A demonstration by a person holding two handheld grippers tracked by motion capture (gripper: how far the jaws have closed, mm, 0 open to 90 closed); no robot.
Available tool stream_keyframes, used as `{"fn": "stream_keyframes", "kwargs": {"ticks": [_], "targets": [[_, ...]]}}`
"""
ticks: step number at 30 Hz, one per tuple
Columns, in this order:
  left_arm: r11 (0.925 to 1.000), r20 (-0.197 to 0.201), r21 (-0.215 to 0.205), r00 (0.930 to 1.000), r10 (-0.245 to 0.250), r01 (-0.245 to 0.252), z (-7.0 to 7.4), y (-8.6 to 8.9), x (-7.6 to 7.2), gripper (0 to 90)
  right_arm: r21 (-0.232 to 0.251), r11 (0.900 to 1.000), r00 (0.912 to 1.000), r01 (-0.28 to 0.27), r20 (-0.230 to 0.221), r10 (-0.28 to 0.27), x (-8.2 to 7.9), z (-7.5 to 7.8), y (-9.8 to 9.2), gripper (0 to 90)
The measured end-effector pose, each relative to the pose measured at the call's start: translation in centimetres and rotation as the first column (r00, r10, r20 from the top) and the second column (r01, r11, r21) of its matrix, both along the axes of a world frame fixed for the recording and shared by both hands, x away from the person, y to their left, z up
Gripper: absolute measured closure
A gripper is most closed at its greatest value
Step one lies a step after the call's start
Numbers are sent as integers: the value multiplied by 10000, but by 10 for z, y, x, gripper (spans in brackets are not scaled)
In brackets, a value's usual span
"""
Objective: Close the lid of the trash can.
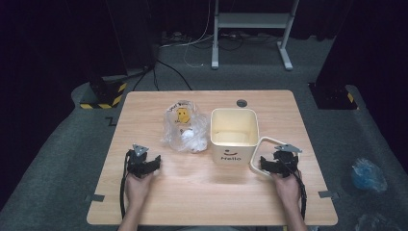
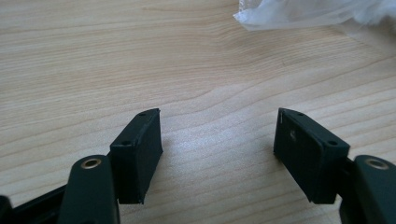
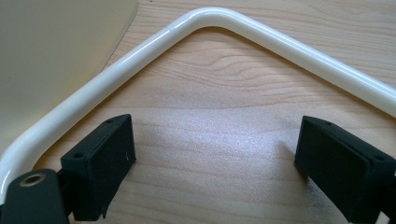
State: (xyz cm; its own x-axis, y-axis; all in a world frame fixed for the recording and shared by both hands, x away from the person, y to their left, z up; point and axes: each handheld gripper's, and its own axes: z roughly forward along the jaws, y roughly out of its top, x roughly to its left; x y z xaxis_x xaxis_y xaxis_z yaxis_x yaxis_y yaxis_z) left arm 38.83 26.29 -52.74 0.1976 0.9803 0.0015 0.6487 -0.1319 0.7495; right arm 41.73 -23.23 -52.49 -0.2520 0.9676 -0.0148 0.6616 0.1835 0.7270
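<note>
Well, both grippers rest empty, jaws apart: left gripper [image 1: 141, 163] lower left, right gripper [image 1: 279, 162] by the cream bin's [image 1: 234, 136] hoop handle [image 3: 224, 18]. The crinkled plastic bag [image 1: 185, 126] at centre looks light, limp, slippery; I'd pinch a bunched fold.

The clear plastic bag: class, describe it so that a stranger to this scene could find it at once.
On the wooden table, look just left of the cream square bin marked "Hello". The clear plastic bag lies crumpled there, unlike the rigid bin: see-through, with a yellow smiley print.
</note>
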Motion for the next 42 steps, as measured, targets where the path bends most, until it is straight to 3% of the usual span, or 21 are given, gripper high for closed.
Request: {"fn": "stream_keyframes", "kwargs": {"ticks": [8,12,14,17,24,38,42], "targets": [[10000,-4,-6,10000,5,-5,0,0,0,318,12,9995,9995,-331,-10,331,1,1,-5,167],[10000,2,-4,10000,2,-2,0,0,0,318,-167,9985,9986,-528,-15,527,0,4,-8,251],[10000,2,-3,10000,2,-2,0,0,0,319,-27,9985,9983,-555,-174,554,1,5,-10,282],[10000,2,1,10000,1,-1,0,0,0,319,143,9985,9983,-530,-223,533,0,8,-13,279],[10000,4,0,10000,3,-3,0,0,0,319,609,9958,9975,-691,185,680,-4,21,-29,208],[10000,4,-1,10000,0,0,0,0,0,319,827,9964,9987,179,459,-217,2,30,-58,375],[10000,5,0,10000,3,-3,0,0,0,319,641,9969,9974,460,520,-493,5,29,-64,417]]}}
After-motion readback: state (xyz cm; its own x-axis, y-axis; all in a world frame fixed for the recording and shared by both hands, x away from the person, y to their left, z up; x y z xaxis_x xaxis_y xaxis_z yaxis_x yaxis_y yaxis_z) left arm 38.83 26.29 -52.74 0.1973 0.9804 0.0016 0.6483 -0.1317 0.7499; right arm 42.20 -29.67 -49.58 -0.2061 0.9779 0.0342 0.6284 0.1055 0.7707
